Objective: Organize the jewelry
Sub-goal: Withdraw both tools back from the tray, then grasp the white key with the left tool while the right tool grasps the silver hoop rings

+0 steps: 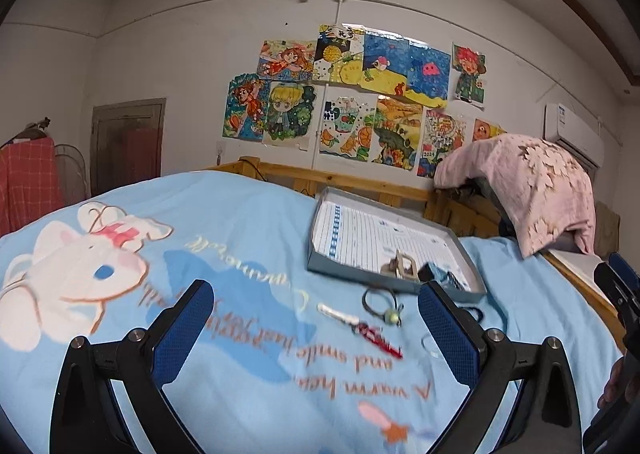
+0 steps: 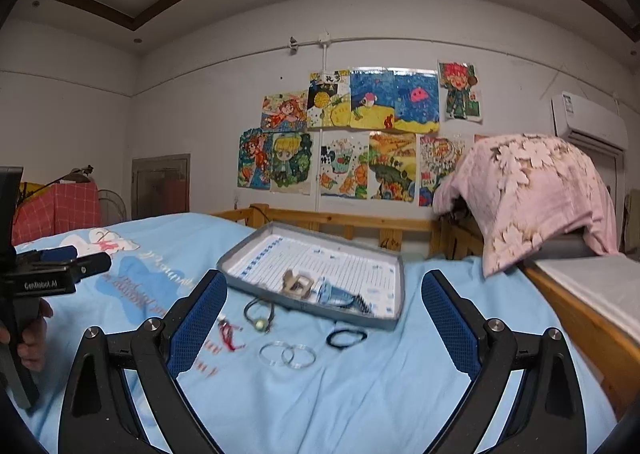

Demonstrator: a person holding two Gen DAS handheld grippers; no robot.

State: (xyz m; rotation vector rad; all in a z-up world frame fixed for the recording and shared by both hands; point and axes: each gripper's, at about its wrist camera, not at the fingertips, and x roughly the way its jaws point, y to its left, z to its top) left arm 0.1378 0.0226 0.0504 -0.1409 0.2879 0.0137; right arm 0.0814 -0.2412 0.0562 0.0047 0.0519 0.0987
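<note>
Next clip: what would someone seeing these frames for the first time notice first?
Probably the wall of bright children's drawings behind the bed, then the light blue bedspread with its cartoon rabbit print. Near the middle lies a shallow grey tray holding a few pieces, with loose jewelry on the cover in front: two clear rings, a black band and a red string piece. Both claws, left and right, are open and empty.

White wall (image 2: pixel 200 125) hung with colourful children's drawings (image 2: pixel 352 133), recessed ceiling (image 2: pixel 280 13) with dark wood trim and small spotlights, air conditioner (image 2: pixel 588 119) at right, wooden bed rail (image 2: pixel 340 219), pale blue cartoon-print bedspread (image 1: pixel 200 254), pink cloth (image 2: pixel 532 189) draped beside it, dim closed door (image 2: pixel 160 185).
</note>
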